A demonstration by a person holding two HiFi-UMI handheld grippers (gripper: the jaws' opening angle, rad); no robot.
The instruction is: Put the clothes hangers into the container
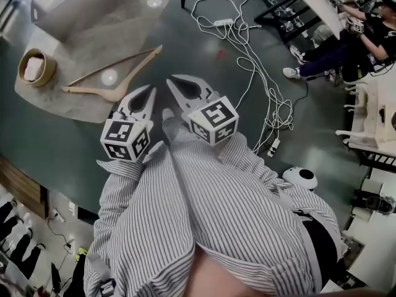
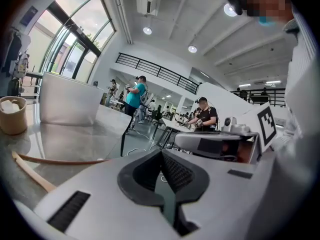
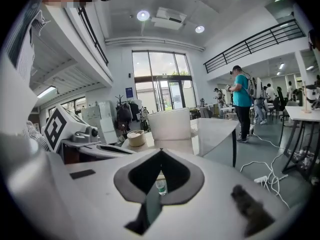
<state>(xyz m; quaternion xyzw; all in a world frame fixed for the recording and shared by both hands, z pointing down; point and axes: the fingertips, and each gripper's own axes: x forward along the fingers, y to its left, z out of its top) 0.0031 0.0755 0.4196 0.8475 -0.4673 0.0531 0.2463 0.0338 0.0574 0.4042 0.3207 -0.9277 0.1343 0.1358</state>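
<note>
A wooden clothes hanger [image 1: 114, 76] lies flat on the grey table [image 1: 93, 36], near its front edge. The white container [image 1: 80, 5] stands at the table's far side. My left gripper [image 1: 150, 91] hovers just right of the hanger's hook end, shut and holding nothing. Beside it, my right gripper [image 1: 171, 80] is also shut and holding nothing, off the table's edge above the floor. In the left gripper view the hanger [image 2: 55, 160] lies low at the left, before the container [image 2: 67, 104]. In the right gripper view the container [image 3: 170, 125] stands straight ahead beyond the right gripper [image 3: 160, 151].
A small round wooden cup [image 1: 37, 67] stands on the table's left end. White cables and a power strip [image 1: 229, 23] lie on the floor to the right. People sit at a desk [image 1: 346, 42] at the far right. A panda toy [image 1: 301, 177] lies by my side.
</note>
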